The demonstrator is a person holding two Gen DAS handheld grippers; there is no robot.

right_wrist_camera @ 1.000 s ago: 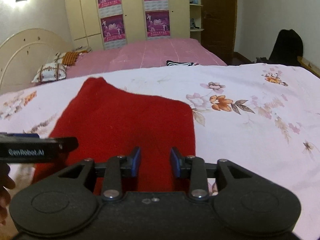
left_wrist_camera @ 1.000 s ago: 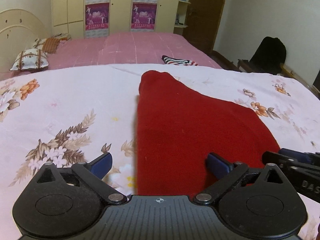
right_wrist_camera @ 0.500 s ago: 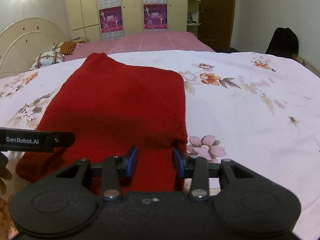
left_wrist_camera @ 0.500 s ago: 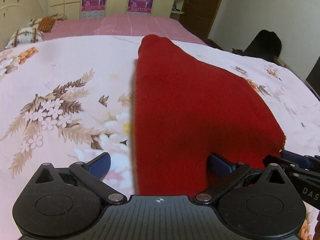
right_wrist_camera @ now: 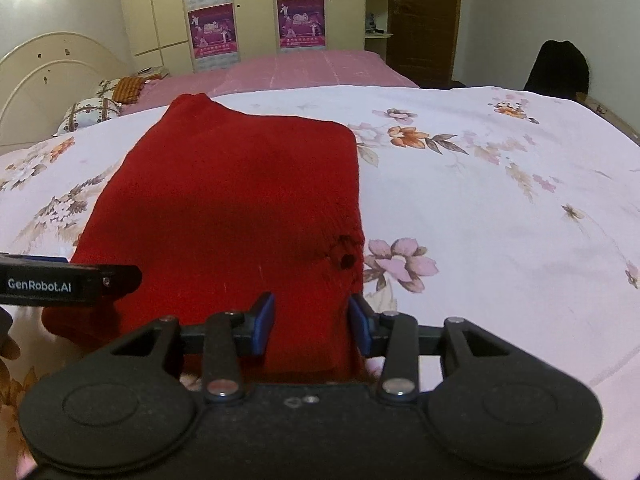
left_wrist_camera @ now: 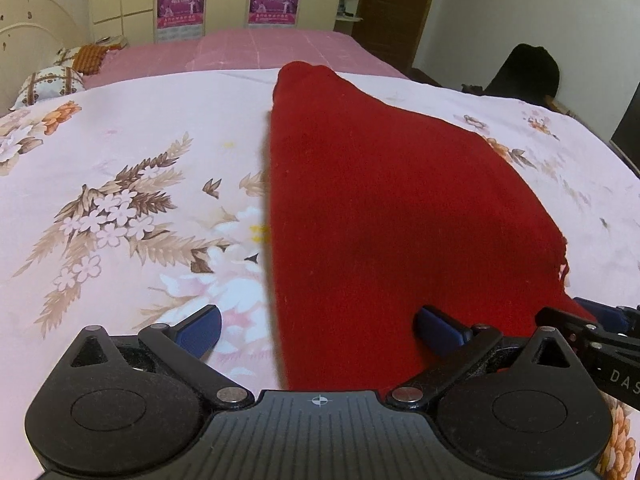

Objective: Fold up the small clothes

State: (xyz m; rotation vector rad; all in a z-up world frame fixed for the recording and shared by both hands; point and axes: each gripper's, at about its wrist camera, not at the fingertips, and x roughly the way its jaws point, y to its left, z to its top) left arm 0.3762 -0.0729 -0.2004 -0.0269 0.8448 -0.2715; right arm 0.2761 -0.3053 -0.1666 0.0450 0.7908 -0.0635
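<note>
Bed (left_wrist_camera: 120, 128): is carrying a pale pink floral sheet (right_wrist_camera: 500, 208) across its near part.
Red garment (left_wrist_camera: 380, 200): is lying flat on that sheet.
Pillows (right_wrist_camera: 90, 112): are resting by the headboard.

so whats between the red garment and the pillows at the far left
Only bare flowered bedsheet lies between the red garment and the pillows, then the pink bedcover; the left wrist view shows it best.

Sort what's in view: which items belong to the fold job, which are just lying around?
Job:
- red knit garment
- left gripper, jaws wide over its near edge
- right gripper, garment corner between its jaws
- floral sheet, the work surface

Lying about:
- pillows
- black bag
- wardrobe posters
</note>
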